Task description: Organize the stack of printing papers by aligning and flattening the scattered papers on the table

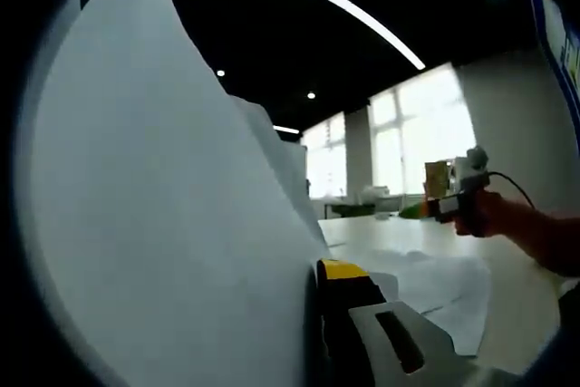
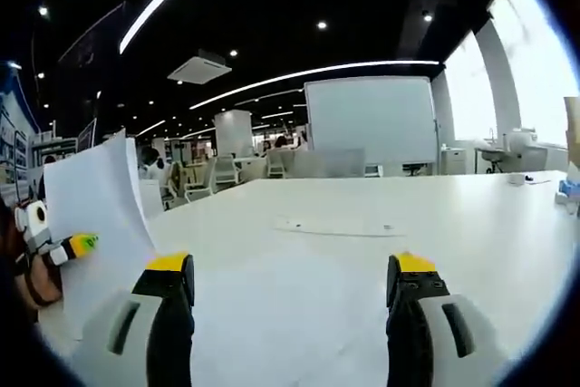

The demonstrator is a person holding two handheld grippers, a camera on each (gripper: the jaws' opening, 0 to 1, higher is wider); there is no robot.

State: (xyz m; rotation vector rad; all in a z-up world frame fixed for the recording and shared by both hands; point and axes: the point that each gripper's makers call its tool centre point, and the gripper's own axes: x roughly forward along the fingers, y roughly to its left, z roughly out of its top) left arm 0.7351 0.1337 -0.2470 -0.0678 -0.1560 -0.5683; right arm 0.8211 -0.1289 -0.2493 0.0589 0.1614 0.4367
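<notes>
My left gripper [image 1: 313, 314] is clamped on a lifted sheet of printing paper [image 1: 172, 215], raised upright off the white table [image 2: 381, 215]. My right gripper [image 2: 290, 283] hovers over the table, jaws wide and empty. More scattered papers [image 1: 444, 283] lie flat there. Ceiling light strips [image 2: 308, 72] and bright windows [image 1: 435, 129] lie beyond.

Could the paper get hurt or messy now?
Maybe. The left tongs hold the paper up off the table, curved, so it might crease or slip free. The right tongs are open and hold nothing, so its far side has no support. More sheets lie loose underneath and could scatter.
</notes>
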